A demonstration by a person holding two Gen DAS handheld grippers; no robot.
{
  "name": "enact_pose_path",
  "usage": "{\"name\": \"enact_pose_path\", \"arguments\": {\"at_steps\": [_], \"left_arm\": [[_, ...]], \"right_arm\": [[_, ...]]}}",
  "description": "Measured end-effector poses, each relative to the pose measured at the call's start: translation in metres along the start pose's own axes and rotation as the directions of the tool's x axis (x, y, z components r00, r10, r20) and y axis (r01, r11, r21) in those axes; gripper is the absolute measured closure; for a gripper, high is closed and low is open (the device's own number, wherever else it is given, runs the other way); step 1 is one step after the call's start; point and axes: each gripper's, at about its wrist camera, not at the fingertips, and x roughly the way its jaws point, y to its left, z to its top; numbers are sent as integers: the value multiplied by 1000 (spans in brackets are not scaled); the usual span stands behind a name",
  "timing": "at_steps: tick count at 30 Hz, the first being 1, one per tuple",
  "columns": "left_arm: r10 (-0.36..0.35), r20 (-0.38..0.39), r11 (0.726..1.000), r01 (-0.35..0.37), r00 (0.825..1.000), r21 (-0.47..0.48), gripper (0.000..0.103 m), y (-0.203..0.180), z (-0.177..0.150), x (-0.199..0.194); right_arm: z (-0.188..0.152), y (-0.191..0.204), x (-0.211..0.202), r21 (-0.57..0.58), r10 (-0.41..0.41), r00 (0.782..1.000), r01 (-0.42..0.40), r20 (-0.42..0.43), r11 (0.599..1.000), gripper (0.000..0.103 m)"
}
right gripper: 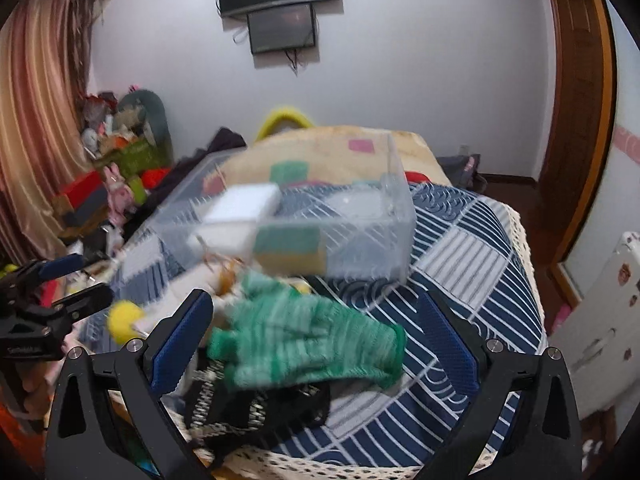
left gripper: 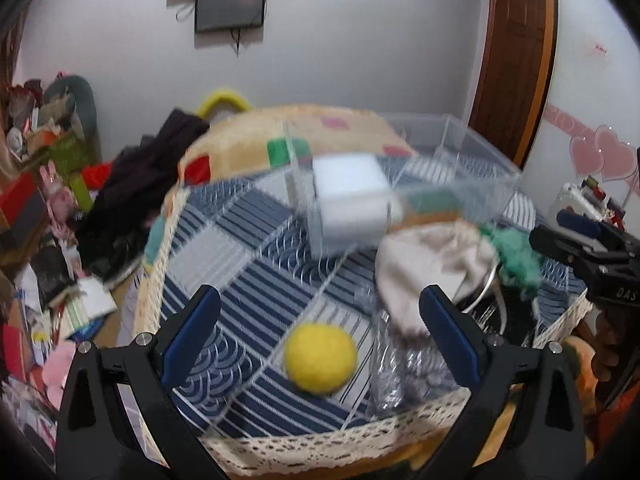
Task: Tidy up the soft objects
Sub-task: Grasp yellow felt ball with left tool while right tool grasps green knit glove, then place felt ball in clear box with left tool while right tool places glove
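Both jaws gape, empty: left hand-held gripper (left gripper: 318, 330) frames the yellow ball (left gripper: 320, 358), right hand-held gripper (right gripper: 316, 340) frames the green glove (right gripper: 308, 344). Next: descend, pinch, carry to the clear box (right gripper: 360, 232) ahead.

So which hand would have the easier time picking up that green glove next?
Probably the right. Its tool is open with the green glove lying directly between its blue pads. The left tool, also open, faces the yellow ball; from there the glove sits off to the side.
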Motion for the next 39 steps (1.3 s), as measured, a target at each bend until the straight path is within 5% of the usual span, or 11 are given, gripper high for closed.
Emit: {"name": "enact_pose_path", "arguments": {"at_steps": [9, 12, 19, 27, 39], "left_arm": [[-7, -73, 999, 5, 997, -32, 2, 4, -32, 26], [5, -63, 1000, -6, 998, -26, 14, 4, -35, 23], [-41, -117, 999, 37, 992, -39, 51, 7, -42, 30], [-58, -96, 998, 57, 994, -20, 58, 1, -43, 23], [-56, -21, 997, 55, 998, -46, 59, 12, -20, 2]], "right_arm": [[-17, -4, 15, 35, 23, 997, -21, -75, 999, 1], [-20, -2, 14, 28, 36, 996, -34, -82, 999, 2], [-23, -1, 14, 27, 84, 991, -82, -102, 996, 49], [-19, -6, 1, 18, 90, 994, -89, -70, 996, 89], [-1, -7, -24, -1, 63, 997, -63, 33, 998, 92]]}}
